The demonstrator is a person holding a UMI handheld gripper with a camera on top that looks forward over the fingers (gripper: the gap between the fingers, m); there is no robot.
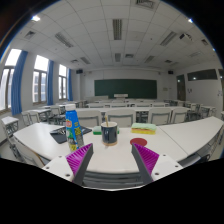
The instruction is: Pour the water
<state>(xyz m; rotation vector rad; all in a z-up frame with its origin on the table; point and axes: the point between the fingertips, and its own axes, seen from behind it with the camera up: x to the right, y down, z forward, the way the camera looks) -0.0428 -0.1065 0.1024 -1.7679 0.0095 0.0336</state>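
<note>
- Right now my tongs (112, 158) hang released above a pale table (170, 138), fingers spread wide and gripping nothing.
- Both pink pads (80, 158) face each other across bare tabletop.
- Just ahead of the fingers, a little toward the left one, stands a dark cup (110, 131), upright and apart from both fingers.
- Further left of the cup, beyond my left finger, stands a bottle (73, 130) with a blue and green label, upright, near the cup but not touching it.
- Beside the bottle's left lies a small dark thing I cannot make out.
- Beyond my right finger something yellow (143, 130) lies flat on the table.
- Well beyond all that, rows of desks run to a green chalkboard (125, 88) on the far wall.
</note>
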